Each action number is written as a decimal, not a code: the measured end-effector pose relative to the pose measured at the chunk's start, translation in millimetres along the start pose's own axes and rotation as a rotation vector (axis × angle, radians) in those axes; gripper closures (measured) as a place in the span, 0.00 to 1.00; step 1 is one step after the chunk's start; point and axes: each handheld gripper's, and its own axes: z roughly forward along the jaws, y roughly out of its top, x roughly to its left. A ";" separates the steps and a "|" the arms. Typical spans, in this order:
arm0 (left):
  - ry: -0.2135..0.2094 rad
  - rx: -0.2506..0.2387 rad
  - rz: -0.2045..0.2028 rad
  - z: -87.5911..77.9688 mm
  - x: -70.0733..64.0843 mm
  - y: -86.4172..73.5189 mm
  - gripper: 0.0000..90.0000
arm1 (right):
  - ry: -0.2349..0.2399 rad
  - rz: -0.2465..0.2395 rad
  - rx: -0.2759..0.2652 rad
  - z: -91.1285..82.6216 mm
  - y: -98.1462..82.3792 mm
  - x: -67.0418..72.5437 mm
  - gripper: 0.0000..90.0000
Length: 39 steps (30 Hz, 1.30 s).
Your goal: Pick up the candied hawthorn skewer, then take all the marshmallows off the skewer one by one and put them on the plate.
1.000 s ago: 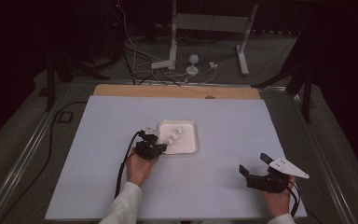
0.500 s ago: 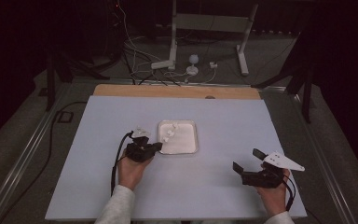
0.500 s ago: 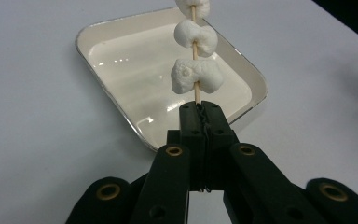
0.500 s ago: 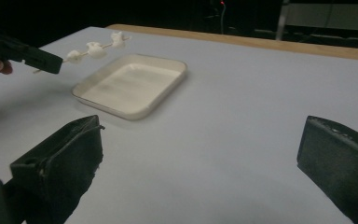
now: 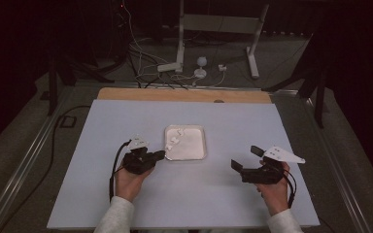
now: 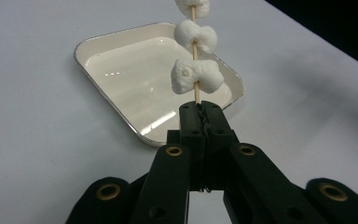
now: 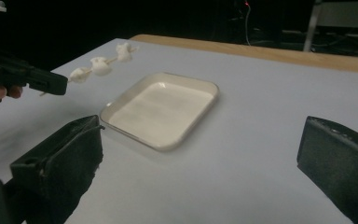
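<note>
Holding a thin wooden skewer (image 6: pixel 196 95) by its near end, the left gripper (image 6: pixel 200 112) has its jaws pressed tight together on the stick, with three marshmallows (image 6: pixel 196 75) threaded along it. In the high view the left gripper (image 5: pixel 148 158) sits just left of the white tray (image 5: pixel 194 155), near its near-left corner, and the loaded stick reaches out above the tray's left part. The tray looks bare inside and rests near the middle of the pale table (image 5: pixel 102 126).

The right gripper (image 5: pixel 245 167) is well apart, off to the right and nearer the person, with its jaws spread wide and nothing between them. In its own view the tray (image 7: pixel 205 88) lies ahead and the skewer (image 7: pixel 100 65) is at the far left, lifted clear of the table.

The step in hand seems to be carrying the skewer at the tray, either to lay it down or to strip it. The next move most likely calls for the right gripper to travel left toward the stick, line its jaws around the farthest marshmallow and close gently, while the left keeps the stick level and firm. Squeezing too hard would likely crush the soft pieces.
</note>
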 end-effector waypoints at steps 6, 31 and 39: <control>-0.023 -0.035 0.029 -6.8 -1.9 -0.8 1.00 | 0.044 -0.010 0.004 22.5 21.1 13.4 0.00; -0.097 -0.073 0.075 -7.7 -13.3 0.2 1.00 | 0.229 0.130 0.076 94.5 58.9 35.5 0.23; -0.117 -0.093 0.082 -8.4 -16.3 1.2 1.00 | 0.272 0.219 0.123 111.8 58.7 42.6 0.51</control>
